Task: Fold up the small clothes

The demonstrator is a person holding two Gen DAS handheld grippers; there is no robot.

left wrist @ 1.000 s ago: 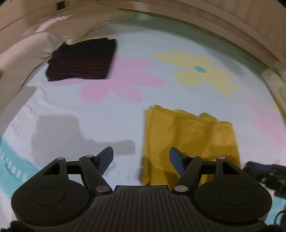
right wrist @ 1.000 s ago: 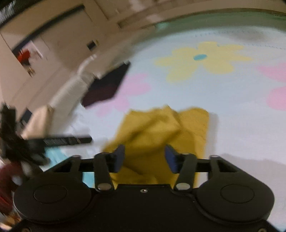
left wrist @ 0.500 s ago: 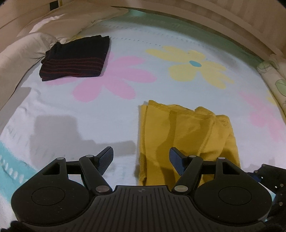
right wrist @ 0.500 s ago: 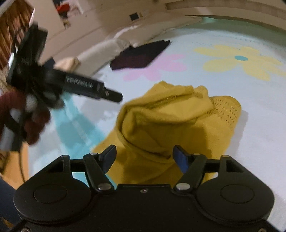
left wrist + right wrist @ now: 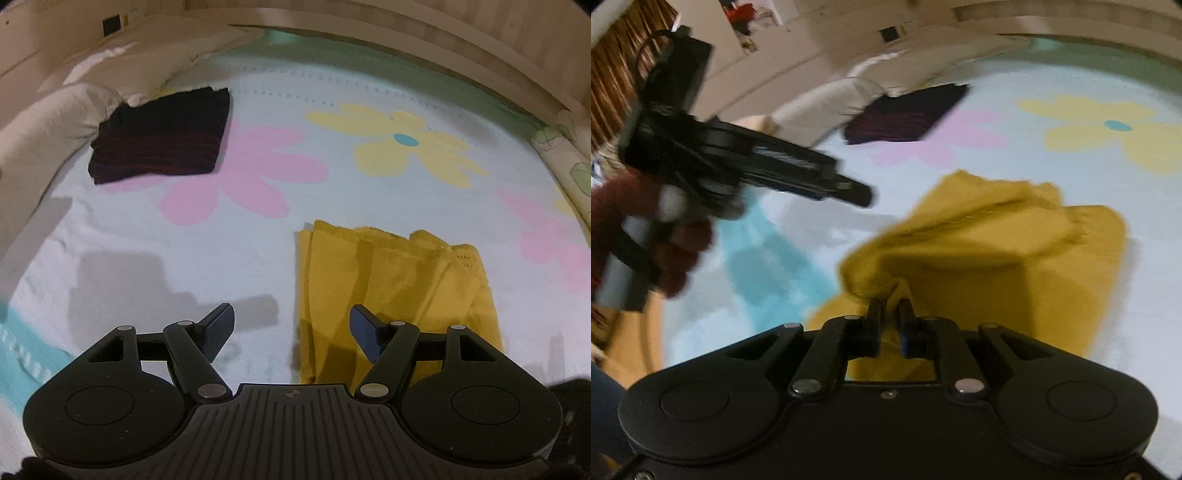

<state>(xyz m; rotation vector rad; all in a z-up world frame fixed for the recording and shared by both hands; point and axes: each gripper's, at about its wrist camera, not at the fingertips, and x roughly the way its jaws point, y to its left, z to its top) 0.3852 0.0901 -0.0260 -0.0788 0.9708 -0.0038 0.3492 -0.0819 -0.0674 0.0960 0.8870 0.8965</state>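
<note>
A mustard-yellow garment (image 5: pixel 388 280) lies partly folded on the flowered bed sheet (image 5: pixel 258 229), to the right of my left gripper (image 5: pixel 291 312). That gripper hovers open over bare sheet with nothing between its fingers. In the right wrist view the yellow garment (image 5: pixel 1015 258) is bunched up. The jaws of my right gripper (image 5: pixel 890 306) are closing and pinch a near fold of the cloth between the pads. The left gripper (image 5: pixel 849 190) shows there at the left, held by a hand in a dark red sleeve (image 5: pixel 635 229).
A folded dark garment with red stripes (image 5: pixel 162 140) lies at the far left of the sheet, next to a white pillow (image 5: pixel 55 110). A wooden bed frame (image 5: pixel 443 37) runs along the far edge. A leaf-print cushion (image 5: pixel 569 162) borders the right side.
My right gripper went from open over the yellow garment to pinched on its near fold, and it rolled and moved in. The left gripper stayed open and in place.
</note>
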